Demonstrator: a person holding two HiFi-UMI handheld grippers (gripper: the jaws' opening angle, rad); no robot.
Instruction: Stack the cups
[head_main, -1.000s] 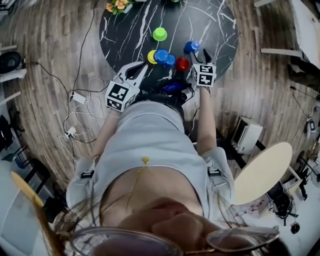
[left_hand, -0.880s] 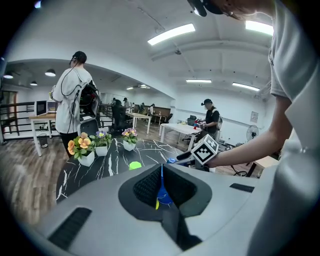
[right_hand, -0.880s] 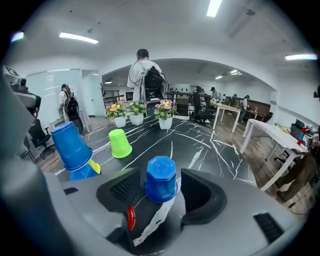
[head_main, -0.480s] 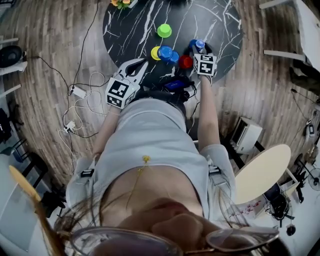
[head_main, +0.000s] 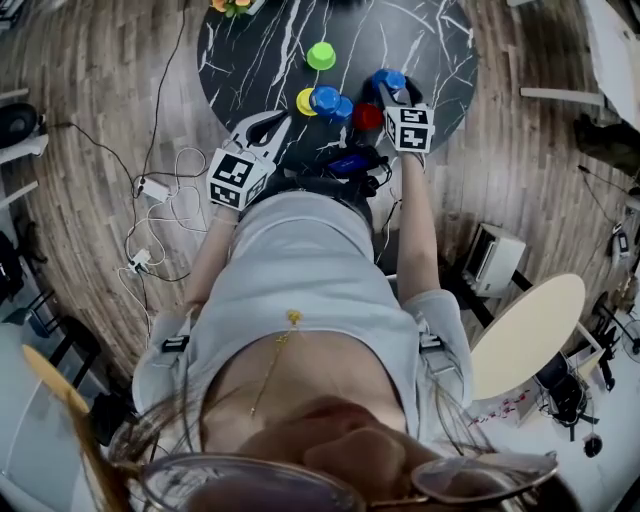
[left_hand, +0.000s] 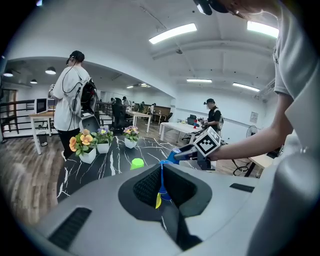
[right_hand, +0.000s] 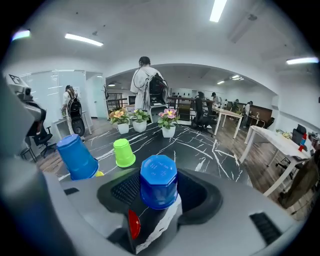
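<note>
On the black marble table (head_main: 420, 40) an upside-down blue cup (head_main: 388, 78) (right_hand: 158, 181) stands between the jaws of my right gripper (head_main: 391, 88) (right_hand: 159, 187). The jaws have just been closing a little but still stand wide, with the pads apart from the cup. A red cup (head_main: 367, 116) (right_hand: 134, 223) sits just short of it. Left of that are two blue cups (head_main: 330, 102) (right_hand: 77, 157) and a yellow one (head_main: 304, 101), with a green cup (head_main: 321, 55) (right_hand: 123, 152) farther back. My left gripper (head_main: 272, 123) (left_hand: 161, 175) hangs shut and empty near the table's front edge.
Small flower pots (right_hand: 140, 120) (left_hand: 87, 147) stand at the far side of the table. Cables and a power strip (head_main: 150, 190) lie on the wooden floor at the left. People and desks fill the room beyond. A round cream stool (head_main: 525, 335) stands at the right.
My right gripper has moved forward over the table until its jaws stand around the blue cup. The cup and the left gripper have kept their places.
</note>
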